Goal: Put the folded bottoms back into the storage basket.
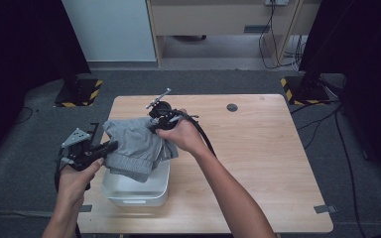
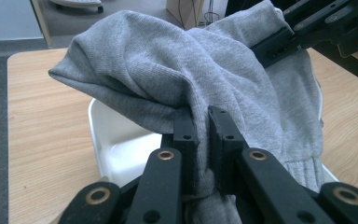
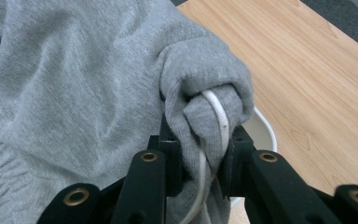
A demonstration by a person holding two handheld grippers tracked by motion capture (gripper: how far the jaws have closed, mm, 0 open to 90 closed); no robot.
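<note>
A grey knitted garment (image 1: 134,144) hangs bunched above a white plastic bin (image 1: 138,188) at the table's front left. My left gripper (image 1: 110,145) is shut on the garment's left edge; in the left gripper view (image 2: 203,128) a fold of grey cloth (image 2: 186,70) is pinched between the two black jaws. My right gripper (image 1: 155,125) is shut on the garment's upper right part. In the right gripper view (image 3: 200,140) its jaws clamp a thick wad of cloth (image 3: 74,93) with a white drawstring (image 3: 216,112) running through it.
The wooden table (image 1: 258,148) stretches bare to the right and behind the bin. A small dark round disc (image 1: 232,107) lies near its far edge. Dark stands with yellow-black striped bases (image 1: 79,94) (image 1: 302,89) flank the table on grey carpet.
</note>
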